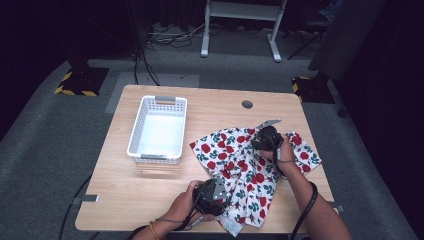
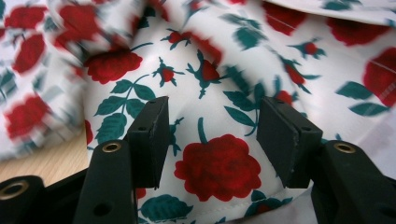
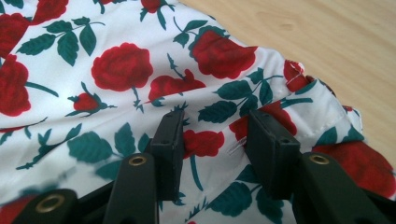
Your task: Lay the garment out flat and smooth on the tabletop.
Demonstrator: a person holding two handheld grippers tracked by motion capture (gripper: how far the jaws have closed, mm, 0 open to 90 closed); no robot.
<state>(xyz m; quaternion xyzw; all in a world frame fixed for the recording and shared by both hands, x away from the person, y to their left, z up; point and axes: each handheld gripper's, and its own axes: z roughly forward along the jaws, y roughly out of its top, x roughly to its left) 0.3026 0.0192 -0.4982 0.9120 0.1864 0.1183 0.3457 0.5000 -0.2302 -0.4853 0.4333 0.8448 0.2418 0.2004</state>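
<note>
The rose-print cloth (image 1: 247, 167) lay crumpled on the table (image 1: 150, 195), spilling over its near edge toward the right corner. The left gripper (image 1: 216, 192) sat on the cloth's near end and the right gripper (image 1: 265, 139) on its far part, both with jaws spread over the fabric, pinching nothing. A white basket (image 1: 135, 131) stood apart near the far left corner.

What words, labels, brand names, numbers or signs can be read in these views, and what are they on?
None can be read.
The floral cloth carries a printed pattern of red roses and green leaves, no lettering.
The white basket, the wooden table, the left gripper and the right gripper show no markings.
The yellow-and-black hazard stripes on the floor are a pattern, not text.
</note>
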